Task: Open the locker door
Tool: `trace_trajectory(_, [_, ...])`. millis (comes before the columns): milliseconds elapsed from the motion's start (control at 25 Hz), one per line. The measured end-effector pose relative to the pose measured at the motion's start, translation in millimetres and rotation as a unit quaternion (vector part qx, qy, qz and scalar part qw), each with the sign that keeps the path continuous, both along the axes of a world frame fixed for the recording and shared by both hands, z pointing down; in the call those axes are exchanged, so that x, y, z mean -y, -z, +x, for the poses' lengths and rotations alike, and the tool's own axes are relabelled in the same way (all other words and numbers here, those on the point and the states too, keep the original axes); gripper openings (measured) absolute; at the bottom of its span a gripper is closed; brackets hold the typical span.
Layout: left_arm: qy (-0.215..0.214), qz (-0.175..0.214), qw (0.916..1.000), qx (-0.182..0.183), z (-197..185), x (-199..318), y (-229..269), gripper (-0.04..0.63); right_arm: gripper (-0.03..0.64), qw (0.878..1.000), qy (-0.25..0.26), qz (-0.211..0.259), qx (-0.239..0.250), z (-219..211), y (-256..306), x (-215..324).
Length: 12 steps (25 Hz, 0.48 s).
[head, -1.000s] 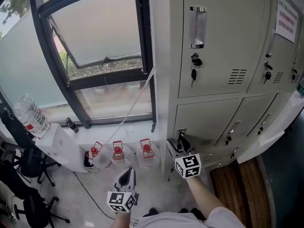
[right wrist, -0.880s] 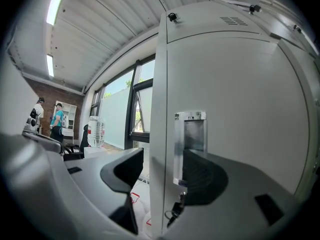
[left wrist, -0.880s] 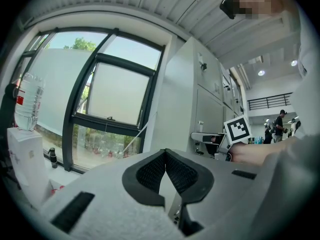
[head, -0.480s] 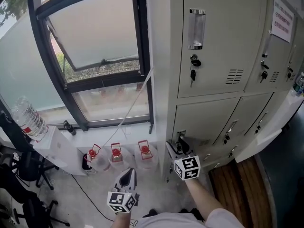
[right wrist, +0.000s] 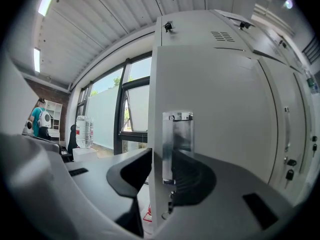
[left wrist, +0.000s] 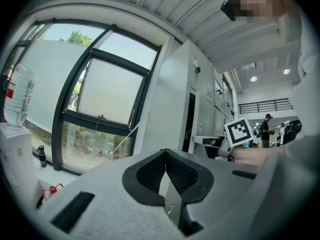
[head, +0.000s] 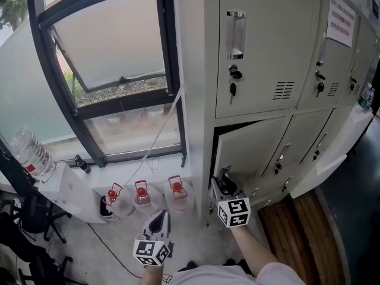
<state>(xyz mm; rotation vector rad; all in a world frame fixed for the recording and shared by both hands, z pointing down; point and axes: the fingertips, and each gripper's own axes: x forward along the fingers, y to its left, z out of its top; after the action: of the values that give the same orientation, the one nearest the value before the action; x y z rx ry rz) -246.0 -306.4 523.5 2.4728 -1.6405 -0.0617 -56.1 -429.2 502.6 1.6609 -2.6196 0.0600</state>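
Note:
The grey lower locker door (head: pixel 255 147) stands slightly ajar, with a dark gap along its top edge. My right gripper (head: pixel 224 184) is at the door's left edge, low down. In the right gripper view the door's (right wrist: pixel 220 99) edge and its clear handle (right wrist: pixel 176 144) lie between the jaws of the right gripper (right wrist: pixel 162 171); the jaws are closing and the pads touch the door on both sides. My left gripper (head: pixel 159 217) hangs lower left, away from the lockers, and in its own view the left gripper (left wrist: pixel 165 156) is shut on nothing.
The upper locker (head: pixel 267 46) has a key (head: pixel 233 88) in its lock. Three red-capped water jugs (head: pixel 141 193) stand on the floor below the window (head: pixel 113 70). A large bottle (head: pixel 32 153) sits on a white stand at left. More lockers run right.
The lower locker door has come ajar, and a dark gap now shows along its top. The right gripper stays at the door's left edge. The left gripper has not moved.

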Motion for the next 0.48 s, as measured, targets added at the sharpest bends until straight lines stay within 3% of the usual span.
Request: trace_trajectory(480, [-0.018,0.006,0.9998,-0.002,1.5,-12.3,4.1,0.005,0.107,0.999,-0.034,-0.005,0.004,10.7,-0.5,-15.4])
